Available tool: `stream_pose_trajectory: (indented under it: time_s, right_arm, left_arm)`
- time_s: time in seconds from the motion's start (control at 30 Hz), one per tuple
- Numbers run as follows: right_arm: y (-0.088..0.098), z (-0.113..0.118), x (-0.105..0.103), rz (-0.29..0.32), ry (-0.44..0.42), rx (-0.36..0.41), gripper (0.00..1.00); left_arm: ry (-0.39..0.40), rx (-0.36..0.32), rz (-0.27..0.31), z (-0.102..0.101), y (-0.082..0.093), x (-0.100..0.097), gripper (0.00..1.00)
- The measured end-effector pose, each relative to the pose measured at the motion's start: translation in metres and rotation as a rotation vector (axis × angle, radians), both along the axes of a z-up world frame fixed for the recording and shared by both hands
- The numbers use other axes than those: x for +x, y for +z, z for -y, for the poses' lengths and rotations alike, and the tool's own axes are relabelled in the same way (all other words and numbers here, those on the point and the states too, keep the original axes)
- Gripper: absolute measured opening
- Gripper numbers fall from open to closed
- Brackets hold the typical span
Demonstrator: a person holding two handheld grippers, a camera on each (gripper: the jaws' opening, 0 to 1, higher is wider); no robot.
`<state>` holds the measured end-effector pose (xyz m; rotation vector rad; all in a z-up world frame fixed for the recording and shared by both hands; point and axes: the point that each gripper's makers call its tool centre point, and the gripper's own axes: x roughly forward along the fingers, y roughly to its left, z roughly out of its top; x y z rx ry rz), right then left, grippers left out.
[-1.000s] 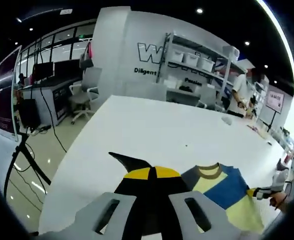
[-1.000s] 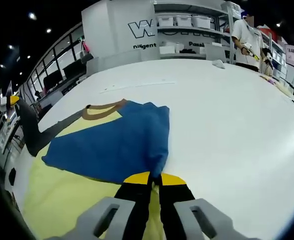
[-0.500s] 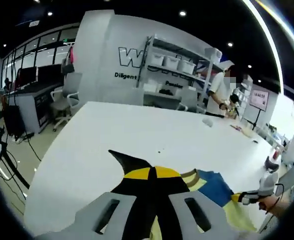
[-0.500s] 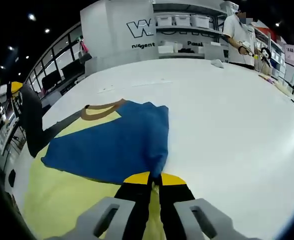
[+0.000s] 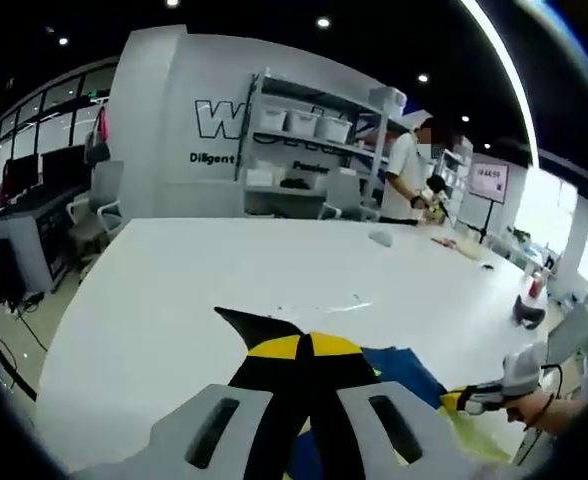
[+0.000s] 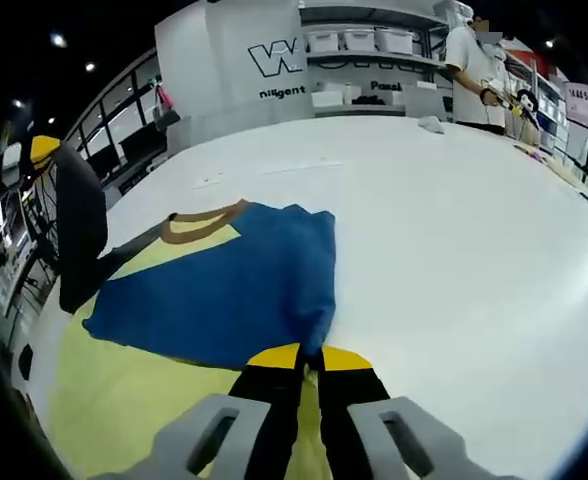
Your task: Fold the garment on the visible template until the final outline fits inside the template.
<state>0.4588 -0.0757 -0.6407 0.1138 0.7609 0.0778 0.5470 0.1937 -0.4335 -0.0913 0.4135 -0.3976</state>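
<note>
Left gripper view: left gripper (image 5: 309,345) closed tight on a dark flap of the garment (image 5: 399,365), lifted clear of the white worktop (image 5: 204,290), black cloth rising in a point beside the yellow tips. Beyond, a strip of blue and a patch of yellow cloth lying flat toward the worktop's near right corner. Right gripper (image 5: 456,401) visible there too, low at the right with a person's hand (image 5: 534,410) behind it, tips at the cloth's edge. Farther back: a small grey object (image 5: 379,238) on the worktop near its far edge, shelving (image 5: 314,135) against a wall, a person in white (image 5: 409,180) standing past the far edge.

Right gripper view: right gripper (image 6: 309,357) pinched shut on the garment's (image 6: 224,290) folded blue edge, jaws meeting with cloth between them. Garment spread flat over the worktop's (image 6: 454,240) left part: a blue panel folded over pale yellow, a tan ribbed collar (image 6: 204,222) at the far side, a dark sleeve (image 6: 124,262) running off toward the left edge. Left gripper (image 6: 44,150) seen here from the side, raised above the worktop's left edge, a black length of cloth hanging from its yellow tip down to the sleeve. Right part of the worktop bare white. Template outline not discernible in either view.
</note>
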Motion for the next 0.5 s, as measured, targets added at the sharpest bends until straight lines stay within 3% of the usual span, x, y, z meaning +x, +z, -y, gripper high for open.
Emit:
stream_pose_trajectory:
  time_s: [0.27,0.5]
  right_arm:
    - [0.0,0.0,0.0,0.002,0.0,0.005,0.0]
    - [0.0,0.0,0.0,0.002,0.0,0.005,0.0]
  left_arm:
    - [-0.072,-0.011,0.023,0.046,0.001,-0.003,0.0]
    - [-0.157,0.004,0.023,0.093,-0.009,-0.007,0.0]
